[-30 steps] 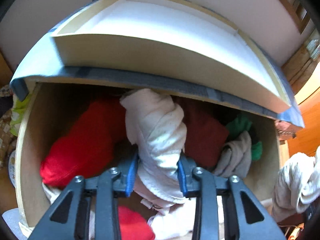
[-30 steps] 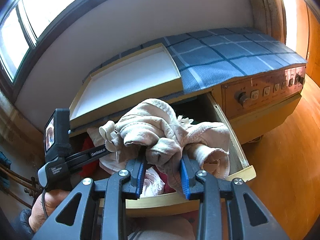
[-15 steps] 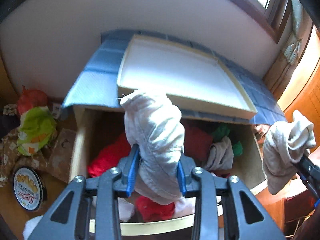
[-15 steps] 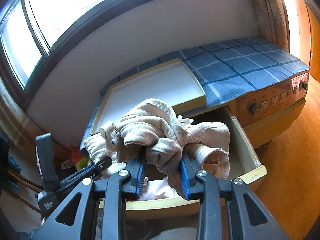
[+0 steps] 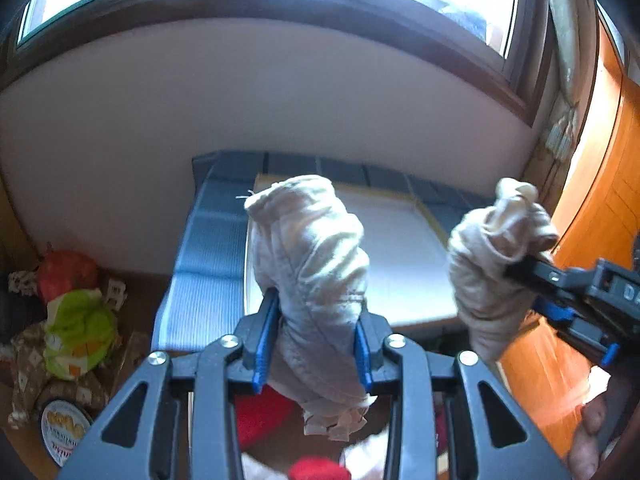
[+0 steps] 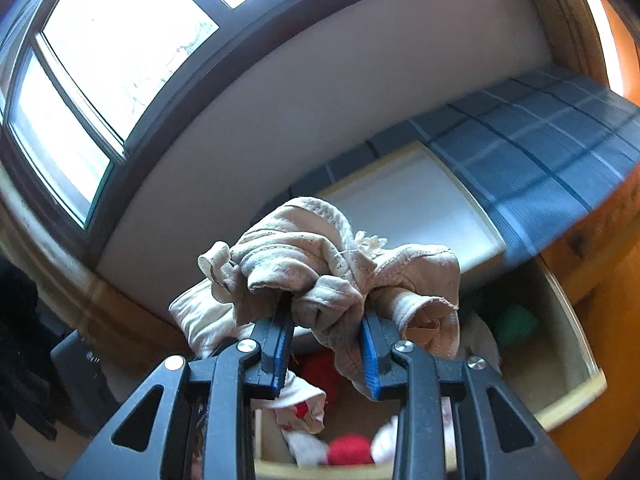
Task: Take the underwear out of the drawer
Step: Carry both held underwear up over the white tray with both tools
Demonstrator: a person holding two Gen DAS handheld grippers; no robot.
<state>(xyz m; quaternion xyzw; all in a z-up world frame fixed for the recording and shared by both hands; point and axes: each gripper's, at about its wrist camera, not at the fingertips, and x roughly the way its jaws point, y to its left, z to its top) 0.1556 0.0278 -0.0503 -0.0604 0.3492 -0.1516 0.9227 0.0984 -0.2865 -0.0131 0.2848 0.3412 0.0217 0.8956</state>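
The left gripper (image 5: pixel 316 344) is pointed forward and somewhat downward, its blue pads (image 5: pixel 265 340) pressed from both sides on a bunched pale garment (image 5: pixel 312 276). The right gripper (image 6: pixel 326 350) is angled likewise and is clamped on a second pale garment (image 6: pixel 320 268). In the left view, the right gripper (image 5: pixel 516 270) is seen at 3 o'clock, reaching in from the right edge, with fingers (image 5: pixel 586 440) of the holding hand shown at 4 o'clock.
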